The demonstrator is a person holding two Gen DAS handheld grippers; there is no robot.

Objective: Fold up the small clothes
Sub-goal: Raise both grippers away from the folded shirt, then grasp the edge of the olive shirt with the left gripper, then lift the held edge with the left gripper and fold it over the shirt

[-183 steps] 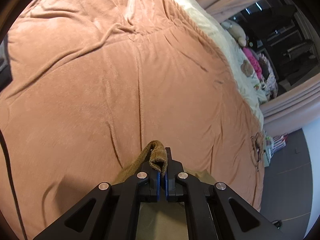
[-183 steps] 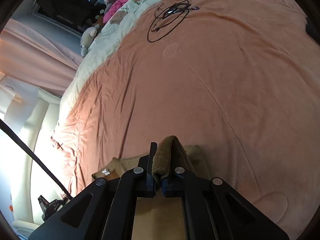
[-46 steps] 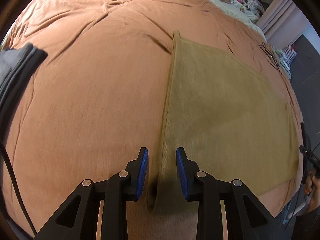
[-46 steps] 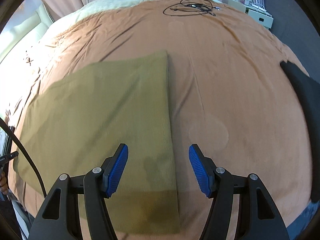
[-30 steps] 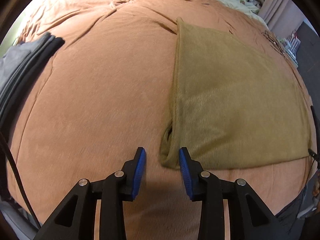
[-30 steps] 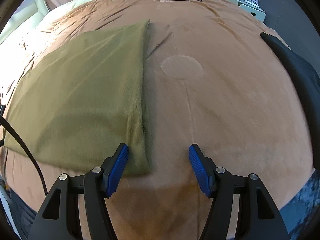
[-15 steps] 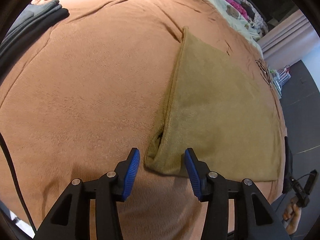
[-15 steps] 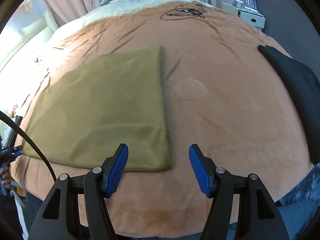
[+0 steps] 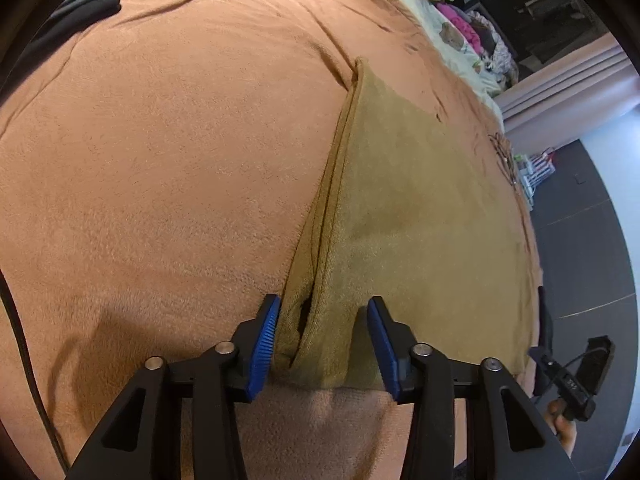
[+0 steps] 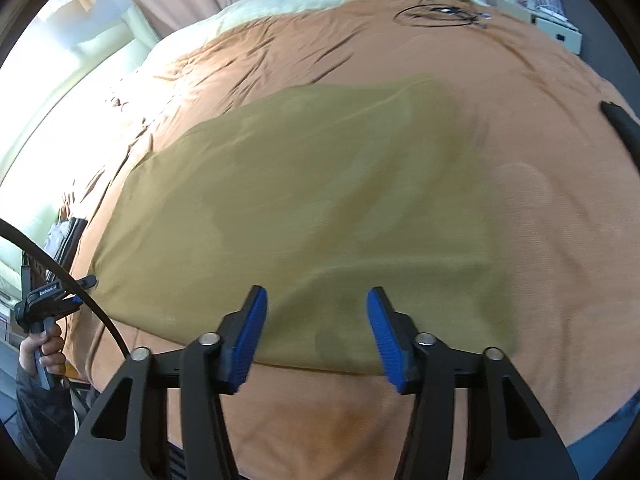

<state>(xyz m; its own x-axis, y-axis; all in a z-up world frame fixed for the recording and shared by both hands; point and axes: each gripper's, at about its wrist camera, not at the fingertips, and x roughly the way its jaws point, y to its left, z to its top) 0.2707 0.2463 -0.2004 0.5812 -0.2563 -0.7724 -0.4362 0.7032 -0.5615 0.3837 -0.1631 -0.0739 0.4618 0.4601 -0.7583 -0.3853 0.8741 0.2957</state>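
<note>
One olive cloth [image 9: 420, 208] on your blanket [image 9: 160, 160]. Left gripper [image 9: 322, 334] jaws narrowing around its corner; right gripper [image 10: 316, 328] narrowing, holding nothing.

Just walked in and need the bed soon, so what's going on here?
A person is folding an olive cloth on the orange blanket with two handheld claws. The cloth lies flat, already folded over once. The left claw straddles its near corner, jaws just closing, not yet pinching. The right claw hangs open at the near edge, gripping nothing.
</note>
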